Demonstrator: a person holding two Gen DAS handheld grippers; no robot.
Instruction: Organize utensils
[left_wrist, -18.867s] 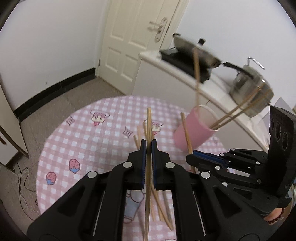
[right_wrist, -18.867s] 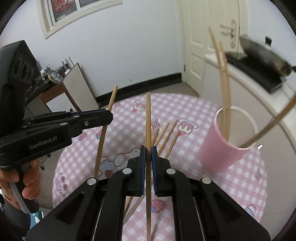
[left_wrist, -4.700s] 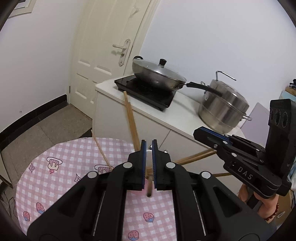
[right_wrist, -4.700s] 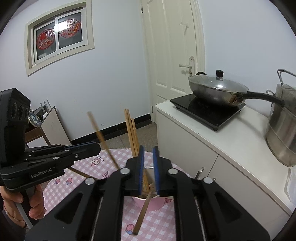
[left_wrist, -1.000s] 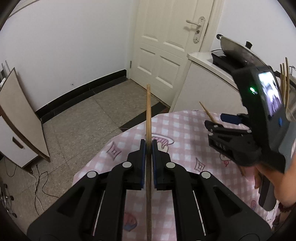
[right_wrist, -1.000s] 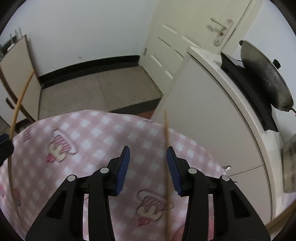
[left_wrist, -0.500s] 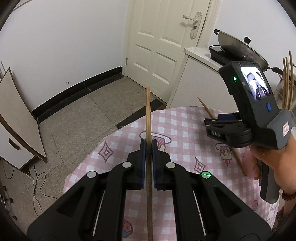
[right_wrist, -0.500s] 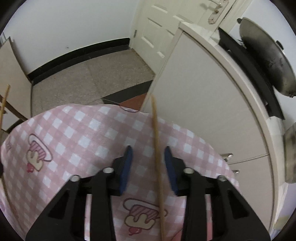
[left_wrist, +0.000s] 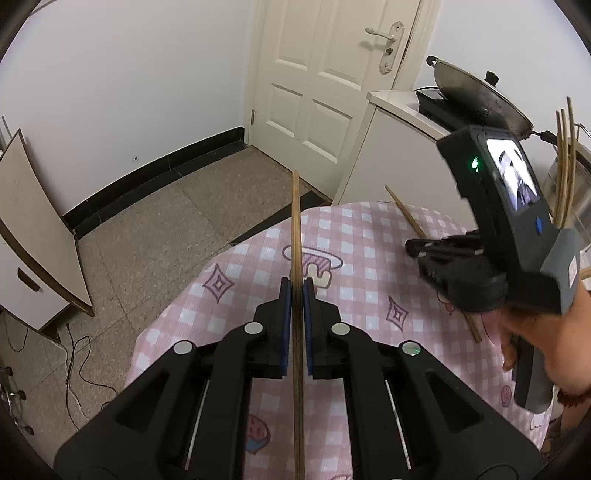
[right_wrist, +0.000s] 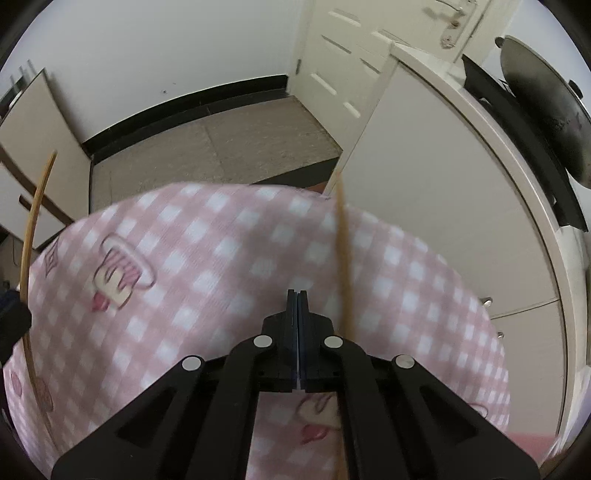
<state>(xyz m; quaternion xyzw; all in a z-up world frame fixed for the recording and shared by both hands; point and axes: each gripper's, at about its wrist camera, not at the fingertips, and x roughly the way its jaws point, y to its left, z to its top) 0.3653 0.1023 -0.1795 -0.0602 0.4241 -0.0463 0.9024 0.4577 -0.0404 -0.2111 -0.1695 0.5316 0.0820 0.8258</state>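
My left gripper (left_wrist: 296, 291) is shut on a wooden chopstick (left_wrist: 296, 229) that points forward over the pink checked table (left_wrist: 369, 240). My right gripper (right_wrist: 297, 295) has its jaws closed together with nothing between them; a blurred chopstick (right_wrist: 343, 251) stands just to their right, outside the jaws. In the left wrist view the right gripper (left_wrist: 413, 245) hovers over the table at the right, with that chopstick (left_wrist: 404, 214) slanting past its tip. Several chopsticks (left_wrist: 565, 166) stand upright at the far right; their cup is hidden. The left-held chopstick (right_wrist: 33, 229) shows in the right wrist view.
A white counter (left_wrist: 399, 99) with a black cooktop and a lidded wok (left_wrist: 476, 96) stands behind the table. A white door (left_wrist: 325, 74) and stone floor (left_wrist: 166, 214) lie beyond. A board (left_wrist: 33, 221) leans at the left wall.
My right gripper's jaws have closed fully, and the chopstick that stood between them now sits to their right. My left gripper still holds its chopstick and has risen slightly.
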